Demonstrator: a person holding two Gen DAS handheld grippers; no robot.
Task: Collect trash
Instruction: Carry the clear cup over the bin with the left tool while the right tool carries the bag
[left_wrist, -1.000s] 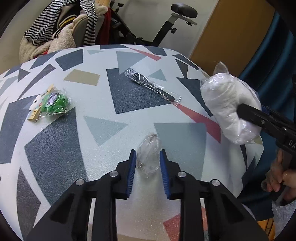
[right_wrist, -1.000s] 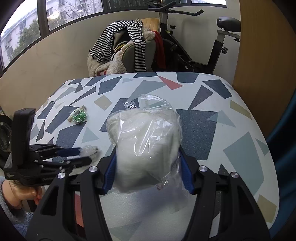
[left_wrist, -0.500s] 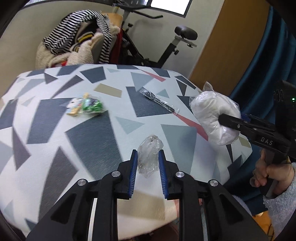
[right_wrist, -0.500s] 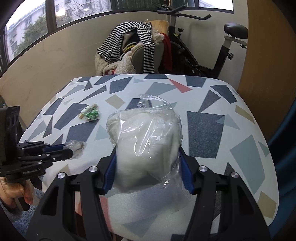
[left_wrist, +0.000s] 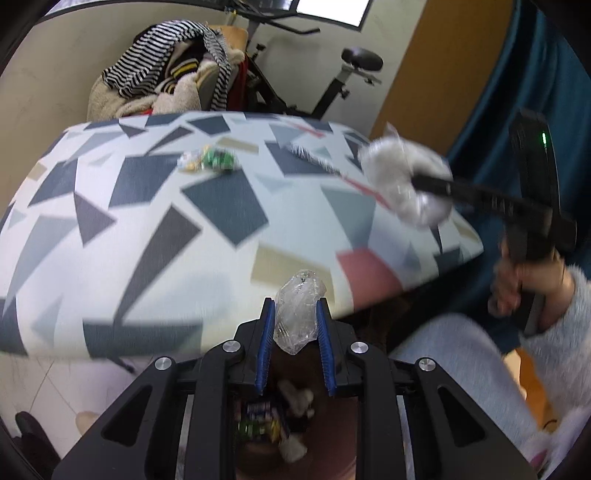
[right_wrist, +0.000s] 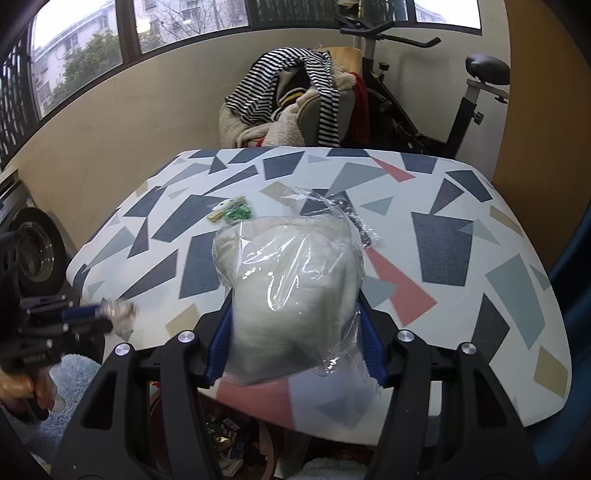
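Clear wrapper clenched in left gripper fingers; right gripper grasps white bag. Centre both over bin below counter edge before releasing.

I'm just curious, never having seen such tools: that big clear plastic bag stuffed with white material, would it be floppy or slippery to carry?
The big clear plastic bag of white stuffing bulges around the right gripper, so it is probably soft and squashy. It likely weighs little for its bulk. Its glossy, loose film could slip.
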